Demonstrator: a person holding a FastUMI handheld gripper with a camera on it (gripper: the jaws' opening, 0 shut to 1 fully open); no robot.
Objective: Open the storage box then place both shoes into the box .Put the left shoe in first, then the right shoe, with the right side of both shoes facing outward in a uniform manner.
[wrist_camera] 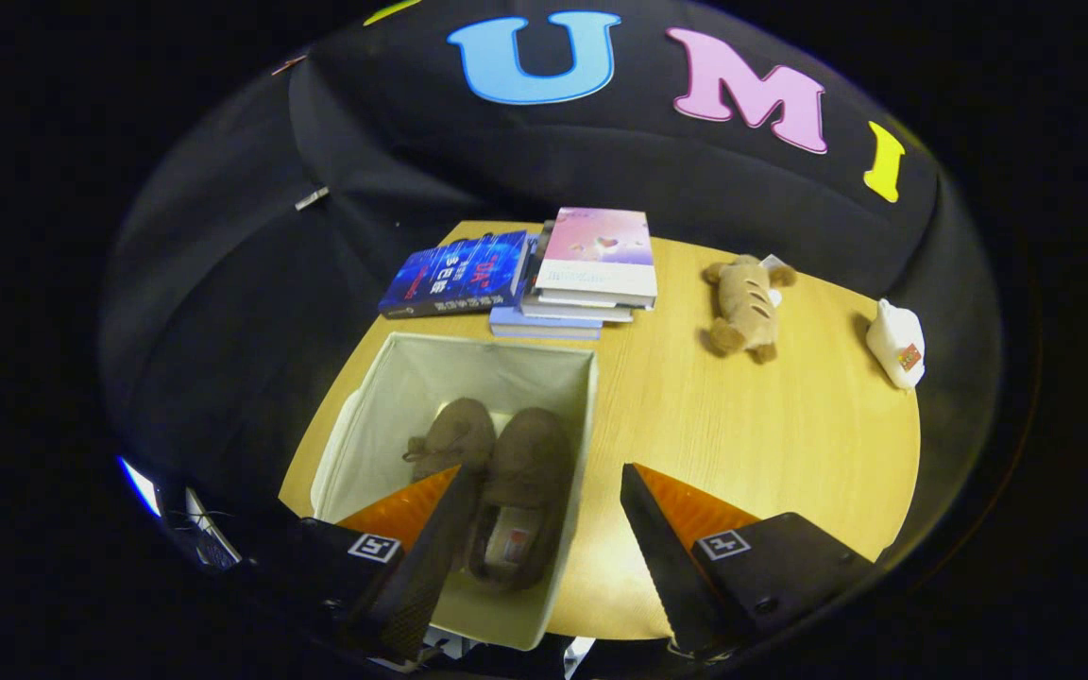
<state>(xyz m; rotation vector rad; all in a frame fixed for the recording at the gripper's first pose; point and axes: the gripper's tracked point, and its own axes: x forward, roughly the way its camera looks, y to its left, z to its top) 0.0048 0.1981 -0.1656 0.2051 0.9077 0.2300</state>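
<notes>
Claw [544,477] fingers spread wide, one partly hiding shoes [516,472] in box [383,378].

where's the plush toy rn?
In the gripper view the plush toy lies on the table, beyond the open tongs, between the stack of books and a small white bag.
</notes>
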